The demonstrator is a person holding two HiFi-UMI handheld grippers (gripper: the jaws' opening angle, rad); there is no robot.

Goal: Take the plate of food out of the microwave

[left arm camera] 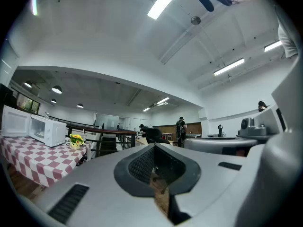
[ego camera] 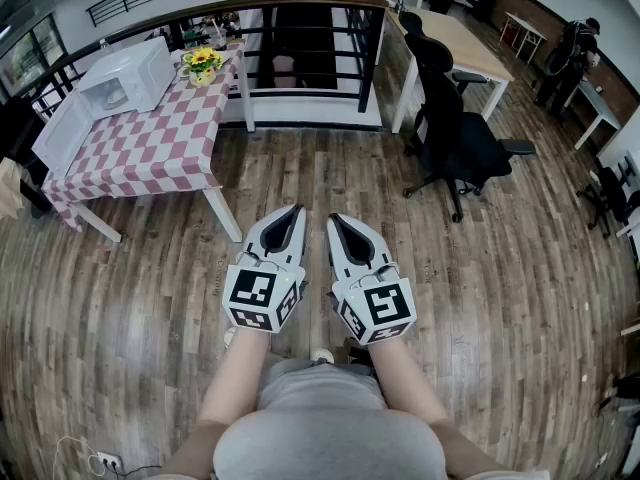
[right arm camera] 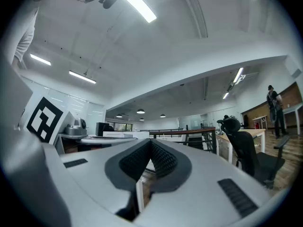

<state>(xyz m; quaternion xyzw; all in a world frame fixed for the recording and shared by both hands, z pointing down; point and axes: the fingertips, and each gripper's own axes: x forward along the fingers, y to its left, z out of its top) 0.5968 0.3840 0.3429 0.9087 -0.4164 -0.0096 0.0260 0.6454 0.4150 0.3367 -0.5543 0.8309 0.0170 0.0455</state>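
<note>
The white microwave (ego camera: 135, 76) stands on a red-and-white checked table (ego camera: 150, 153) at the upper left of the head view, its door (ego camera: 62, 131) swung open to the left. I cannot make out the plate of food inside. The left gripper view shows the microwave (left arm camera: 47, 131) far off at the left. My left gripper (ego camera: 294, 213) and right gripper (ego camera: 336, 220) are held side by side over the wooden floor, well short of the table. Both point level and are shut with nothing between the jaws, as the left gripper (left arm camera: 154, 148) and right gripper (right arm camera: 151, 143) show in their own views.
A small pot of yellow flowers (ego camera: 203, 64) sits on the table beside the microwave. A black railing (ego camera: 300, 38) runs behind the table. A black office chair (ego camera: 450, 128) and a long desk (ego camera: 455, 43) stand to the right. People are at the far end of the room.
</note>
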